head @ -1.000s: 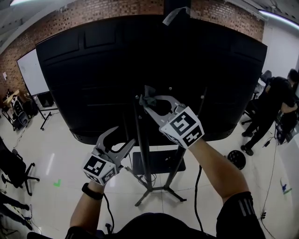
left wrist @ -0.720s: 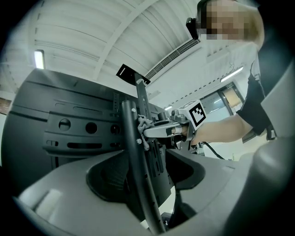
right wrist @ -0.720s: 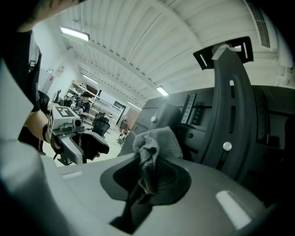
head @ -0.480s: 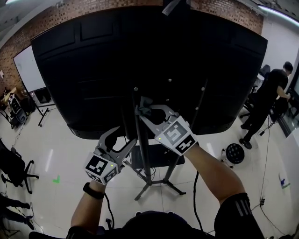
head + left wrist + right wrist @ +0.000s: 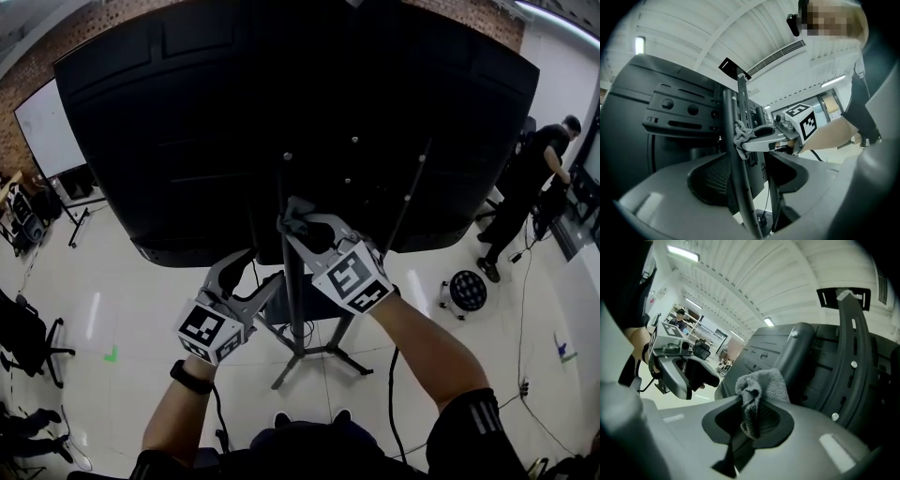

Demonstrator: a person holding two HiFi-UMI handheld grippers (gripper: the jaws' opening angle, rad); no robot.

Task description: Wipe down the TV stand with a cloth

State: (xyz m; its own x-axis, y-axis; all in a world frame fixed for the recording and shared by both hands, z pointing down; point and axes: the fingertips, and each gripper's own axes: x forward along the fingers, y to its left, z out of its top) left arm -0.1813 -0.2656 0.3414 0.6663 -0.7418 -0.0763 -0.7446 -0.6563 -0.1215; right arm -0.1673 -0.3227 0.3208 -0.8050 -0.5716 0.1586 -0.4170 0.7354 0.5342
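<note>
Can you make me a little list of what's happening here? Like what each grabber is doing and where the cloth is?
Place: behind a big black TV on a stand
Right gripper: shut on the grey cloth
Cloth: pressed against the stand's pole
Left gripper: jaws apart, holding nothing, close to the pole
Floor: pale and shiny
Other people: one person stands far off at the right

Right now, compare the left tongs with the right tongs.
The left tongs stand open about the stand pole; the right tongs are shut on the grey cloth, pressed to it. The left tongs sit lower in the head view than the right tongs. Both carry marker cubes.
</note>
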